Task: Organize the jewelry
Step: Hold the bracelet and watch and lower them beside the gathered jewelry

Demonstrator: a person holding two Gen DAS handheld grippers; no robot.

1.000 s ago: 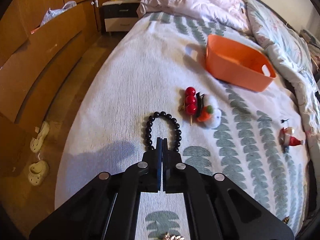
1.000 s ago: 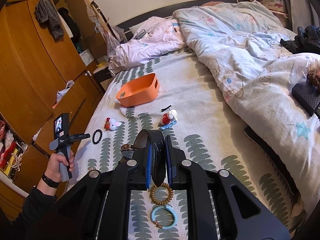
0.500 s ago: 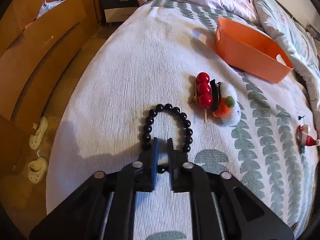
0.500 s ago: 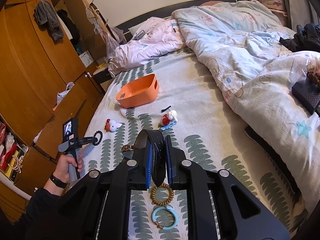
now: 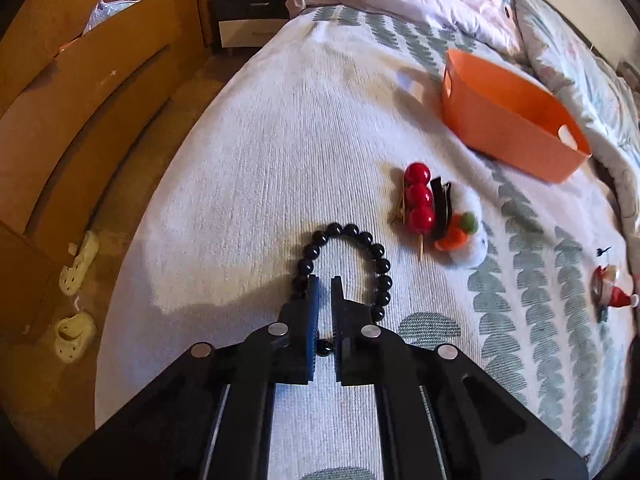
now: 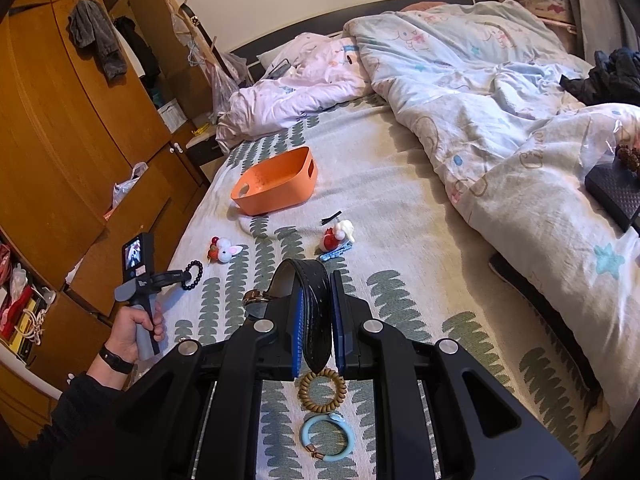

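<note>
Pinching the black bead bracelet (image 5: 344, 258), left gripper (image 5: 325, 280) fingers closed.

A lived-in home bedroom: an unmade bed (image 6: 400, 208) with a cartoon-print duvet (image 6: 500, 92), wooden wardrobes (image 6: 60, 128) hung with clothes, a nightstand (image 5: 252, 20) and 2 children's clogs (image 5: 76, 308) on the floor.

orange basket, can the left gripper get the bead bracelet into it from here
Probably yes. The left gripper is shut on the black bead bracelet, and the orange basket sits open-topped further up the bed, with only bare bedspread on a straight path.
</note>
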